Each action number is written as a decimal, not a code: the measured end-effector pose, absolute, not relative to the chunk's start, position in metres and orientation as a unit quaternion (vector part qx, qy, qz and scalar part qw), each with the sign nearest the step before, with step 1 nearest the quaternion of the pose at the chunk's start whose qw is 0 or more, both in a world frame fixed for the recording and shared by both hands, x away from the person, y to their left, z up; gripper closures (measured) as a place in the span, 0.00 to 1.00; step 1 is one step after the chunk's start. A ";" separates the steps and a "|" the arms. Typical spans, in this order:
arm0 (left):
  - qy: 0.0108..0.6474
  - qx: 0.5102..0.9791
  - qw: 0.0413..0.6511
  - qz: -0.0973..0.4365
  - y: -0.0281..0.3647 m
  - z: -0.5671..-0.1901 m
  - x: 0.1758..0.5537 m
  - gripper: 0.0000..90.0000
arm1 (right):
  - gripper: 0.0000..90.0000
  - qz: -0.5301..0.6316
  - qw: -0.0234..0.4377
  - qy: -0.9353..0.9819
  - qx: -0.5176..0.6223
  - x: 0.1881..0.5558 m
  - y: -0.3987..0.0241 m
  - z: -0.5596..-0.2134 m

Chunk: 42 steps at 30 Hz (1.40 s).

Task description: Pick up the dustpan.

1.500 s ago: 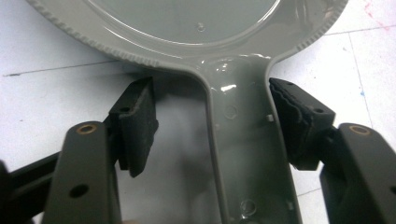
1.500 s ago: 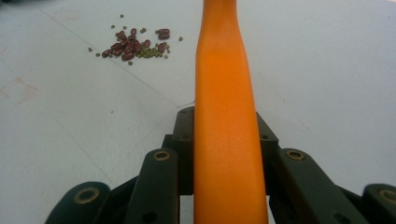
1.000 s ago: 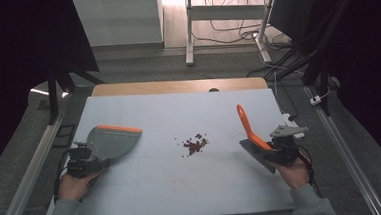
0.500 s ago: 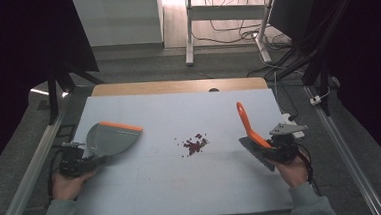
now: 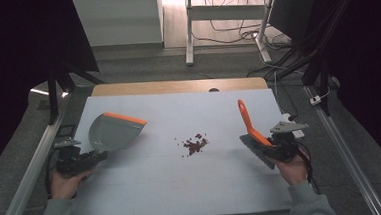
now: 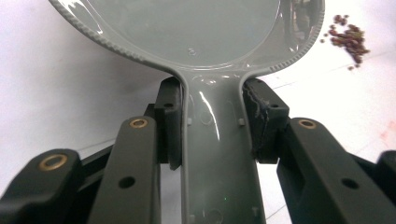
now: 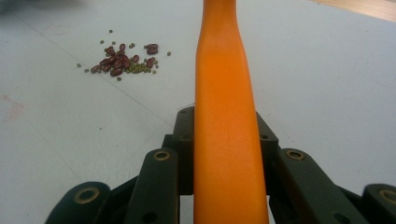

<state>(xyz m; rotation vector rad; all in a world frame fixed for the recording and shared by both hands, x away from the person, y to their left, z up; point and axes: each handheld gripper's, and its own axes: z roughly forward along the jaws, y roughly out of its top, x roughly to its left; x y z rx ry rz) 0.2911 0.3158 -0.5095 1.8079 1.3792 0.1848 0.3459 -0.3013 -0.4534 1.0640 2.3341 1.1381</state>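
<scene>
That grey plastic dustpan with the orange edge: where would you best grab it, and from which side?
By its narrow grey handle, from the rear end, away from the orange lip. The grey plastic dustpan with the orange edge widens into a broad shallow scoop that no jaws could span, while the handle is slim with straight sides. The left gripper holds it just so, one pad on each side of the handle just behind the scoop.

White table (image 5: 148, 190), small pile of red and green beans (image 5: 195, 145) at centre

Bright lit tabletop, dark surroundings, soft close-up blur, mild glare
</scene>
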 end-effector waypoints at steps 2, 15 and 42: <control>0.543 0.724 0.419 0.072 0.315 -0.508 0.290 0.69 | 0.79 0.401 0.168 0.819 0.375 0.346 -0.301 -0.453; 0.477 0.759 0.434 0.087 0.299 -0.487 0.279 0.68 | 0.79 0.410 0.172 0.818 0.365 0.341 -0.296 -0.450; 0.365 0.833 0.413 0.046 0.257 -0.473 0.273 0.69 | 0.79 0.409 0.171 0.818 0.366 0.340 -0.297 -0.453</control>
